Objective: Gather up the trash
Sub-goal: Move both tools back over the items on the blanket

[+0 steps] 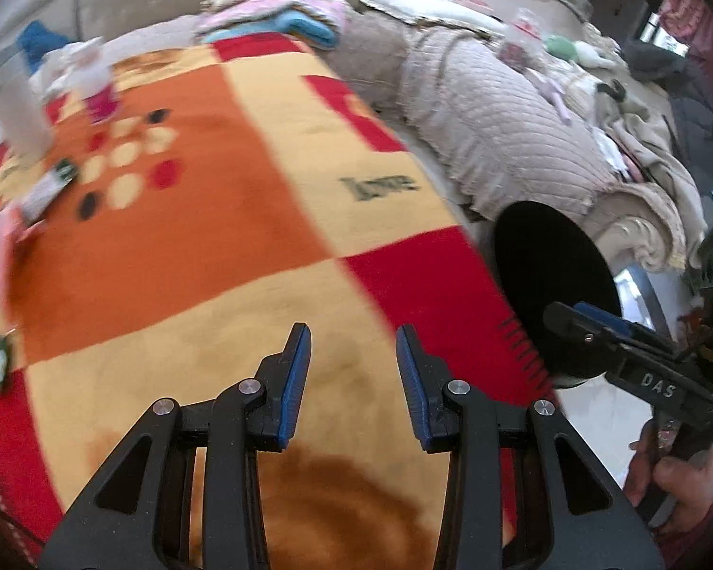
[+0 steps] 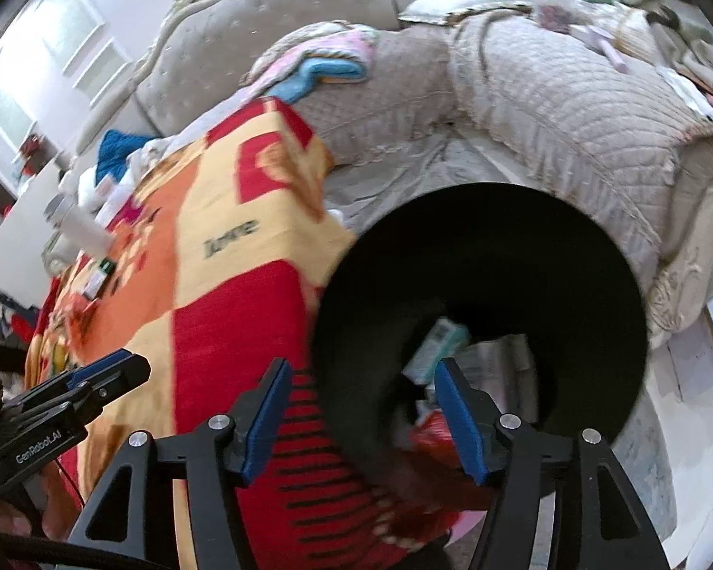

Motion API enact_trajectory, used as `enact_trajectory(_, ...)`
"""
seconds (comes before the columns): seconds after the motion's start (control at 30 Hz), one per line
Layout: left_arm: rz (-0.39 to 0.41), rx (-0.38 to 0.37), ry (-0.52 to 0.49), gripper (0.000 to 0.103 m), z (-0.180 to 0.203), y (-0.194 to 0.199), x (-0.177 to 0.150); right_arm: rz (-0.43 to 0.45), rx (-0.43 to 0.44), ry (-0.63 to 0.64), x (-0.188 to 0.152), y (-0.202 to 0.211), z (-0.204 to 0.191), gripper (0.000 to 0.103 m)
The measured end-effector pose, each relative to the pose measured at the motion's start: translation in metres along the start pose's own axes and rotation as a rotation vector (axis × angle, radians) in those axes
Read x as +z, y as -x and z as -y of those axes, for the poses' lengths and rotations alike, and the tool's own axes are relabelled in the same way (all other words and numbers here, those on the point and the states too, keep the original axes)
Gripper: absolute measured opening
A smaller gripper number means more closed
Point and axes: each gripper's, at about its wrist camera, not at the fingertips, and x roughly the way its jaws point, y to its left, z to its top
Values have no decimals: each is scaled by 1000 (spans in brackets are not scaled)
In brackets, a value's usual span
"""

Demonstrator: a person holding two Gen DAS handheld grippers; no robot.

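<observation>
My right gripper (image 2: 363,420) is hanging spread and empty over the round black bin (image 2: 570,256), where crumpled wrappers (image 2: 439,342), somewhat blurred, are lying; my left gripper (image 1: 354,382) is hovering parted, gripping nothing, above the red, orange and yellow patchwork blanket (image 1: 242,218); more litter (image 1: 47,185) is sitting at its far edge.

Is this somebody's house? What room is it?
Most likely a home living room. There's a big beige sofa with quilted covers, a colourful blanket spread out, and a black trash bin beside it.
</observation>
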Motion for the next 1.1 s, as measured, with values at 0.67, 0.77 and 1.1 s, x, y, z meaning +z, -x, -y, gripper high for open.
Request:
enact_trajectory(0.67, 9, 177, 213, 35, -170, 63, -66, -157, 161, 333, -28, -60, -197, 61)
enact_trajectory(0.77, 6, 189, 242, 35, -195, 70, -74, -182, 198, 383, -33, -72, -225, 61)
enact_trajectory(1.1, -17, 265, 315, 35, -270, 95, -106, -269, 345, 613, -48, -111, -326, 61)
